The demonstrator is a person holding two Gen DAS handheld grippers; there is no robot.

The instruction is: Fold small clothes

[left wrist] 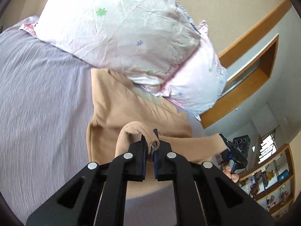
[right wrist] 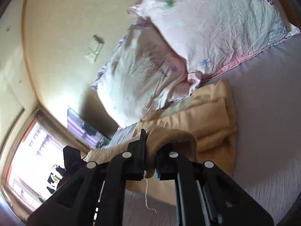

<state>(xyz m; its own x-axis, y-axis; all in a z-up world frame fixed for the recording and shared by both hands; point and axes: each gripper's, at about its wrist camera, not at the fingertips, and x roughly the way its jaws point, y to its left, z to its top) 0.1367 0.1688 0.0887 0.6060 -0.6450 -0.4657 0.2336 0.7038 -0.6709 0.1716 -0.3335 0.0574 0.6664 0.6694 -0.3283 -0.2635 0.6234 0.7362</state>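
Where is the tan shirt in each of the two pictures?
Left wrist view: the tan garment lies on the bed at centre, below the pillows, one edge pinched in the left gripper.
Right wrist view: it lies right of centre, below the pillows, one edge pinched in the right gripper.
Shared landmark: the flowered pillow just above the garment.

Bed with lilac sheet (left wrist: 43, 86) and floral pillows (left wrist: 120, 32); beige wall (right wrist: 62, 18) with wood trim; bright window (right wrist: 32, 150); open wooden shelving (left wrist: 278, 179) at right.
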